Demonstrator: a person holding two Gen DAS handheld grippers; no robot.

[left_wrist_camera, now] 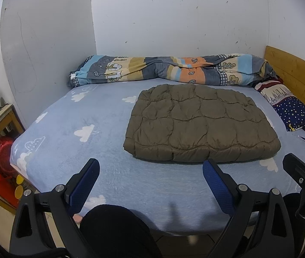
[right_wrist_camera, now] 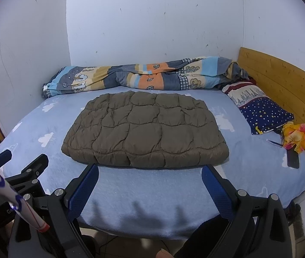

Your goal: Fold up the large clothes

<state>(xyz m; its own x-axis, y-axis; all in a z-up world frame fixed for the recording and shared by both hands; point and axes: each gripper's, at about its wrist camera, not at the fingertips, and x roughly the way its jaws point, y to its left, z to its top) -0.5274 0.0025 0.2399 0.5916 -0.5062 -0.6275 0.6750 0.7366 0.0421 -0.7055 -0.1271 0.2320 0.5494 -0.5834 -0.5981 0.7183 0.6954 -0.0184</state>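
Readable writing is scarce: on the right gripper's body, cut off at the 4 o'clock edge of the left wrist view, only the white letters "DA" show, and in the right wrist view a partial "Ge" sits on the dark device at 8 o'clock, half hidden behind a white sleeve (right_wrist_camera: 12,197) with blue and red lines. The folded olive-brown quilted puffer coat (left_wrist_camera: 201,126) lies flat on the bed (left_wrist_camera: 70,116), on a light blue sheet printed with white clouds, its long axis running from 9 to 3 o'clock and its thick folded edge facing the cameras. Its sleeves and collar are tucked out of sight. The left gripper (left_wrist_camera: 151,185) hangs above the near edge of the bed with its blue-padded fingers spread wide and nothing between them; the right gripper (right_wrist_camera: 150,186) is likewise spread and empty, just short of the coat. A rolled patterned duvet (left_wrist_camera: 163,68) lies along the wall at 12 o'clock, a star-print pillow (right_wrist_camera: 264,114) by the wooden headboard (right_wrist_camera: 281,81) at 3 o'clock
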